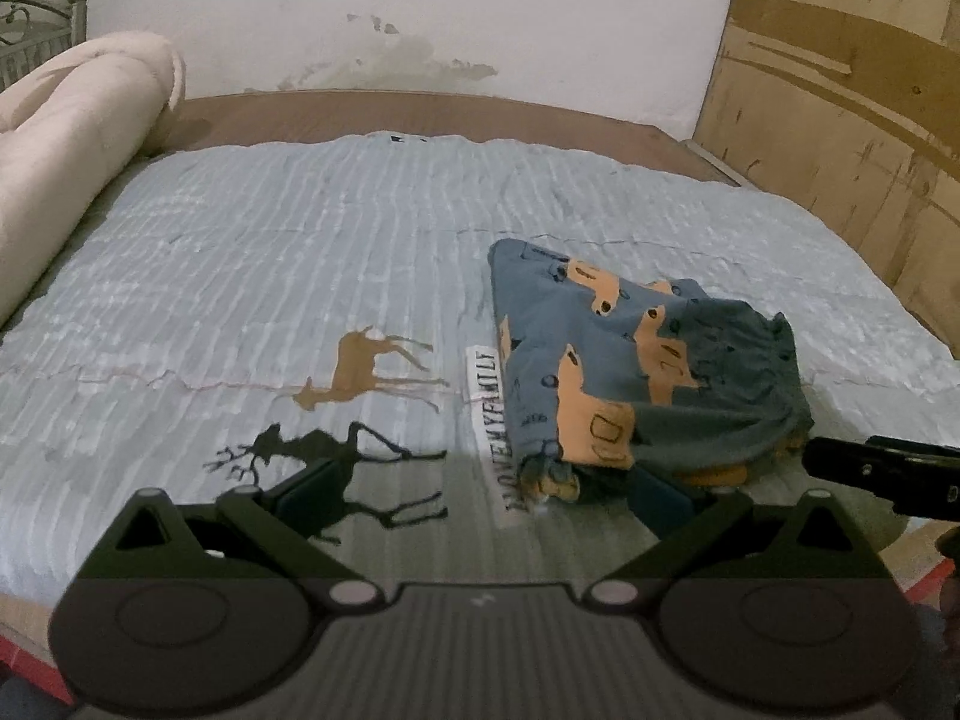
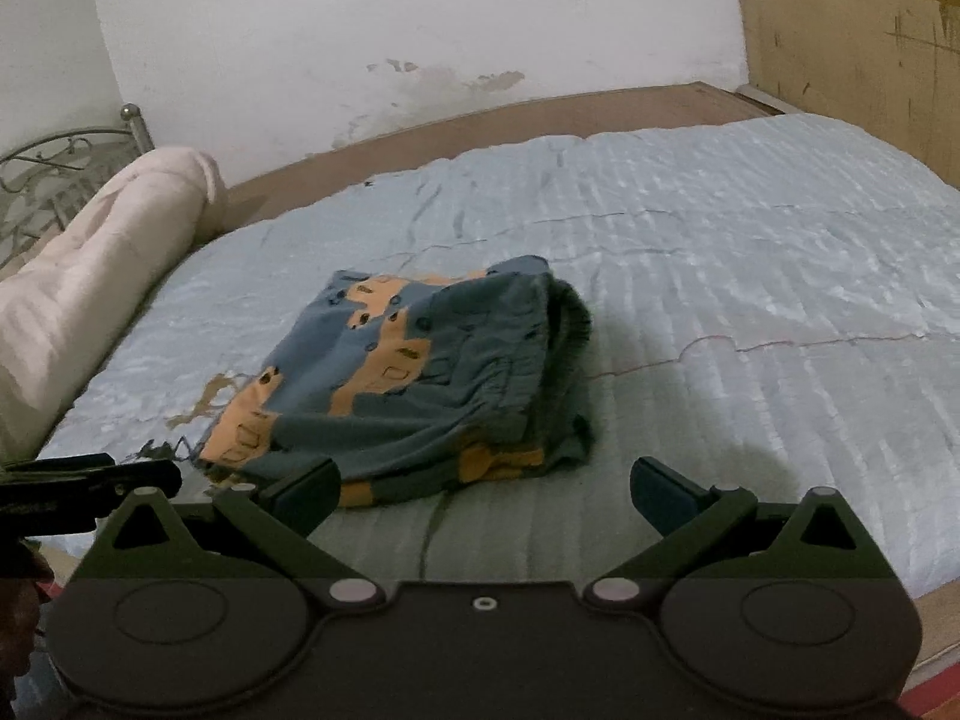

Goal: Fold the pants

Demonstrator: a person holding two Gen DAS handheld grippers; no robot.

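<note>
The pants (image 1: pixel 636 360), blue-grey with orange patches, lie folded into a compact bundle on the pale blue bedspread (image 1: pixel 270 276). In the left wrist view my left gripper (image 1: pixel 480 498) stands open just short of the bundle's near left corner, nothing between its fingers. The right gripper's dark finger (image 1: pixel 882 465) pokes in from the right edge. In the right wrist view the folded pants (image 2: pixel 432 372) sit straight ahead; my right gripper (image 2: pixel 486 495) is open, its left finger at the bundle's near edge, its right finger over bare bedspread (image 2: pixel 750 276). The left gripper's finger (image 2: pixel 90 480) shows at the left.
A rolled cream blanket (image 1: pixel 78 156) lies along the left side of the bed. The bedspread carries deer prints (image 1: pixel 360 372) and a white label strip (image 1: pixel 489 426). A stained white wall (image 1: pixel 420 18) stands behind, with wooden boards (image 1: pixel 840 90) on the right and a metal bedframe (image 2: pixel 60 168) at far left.
</note>
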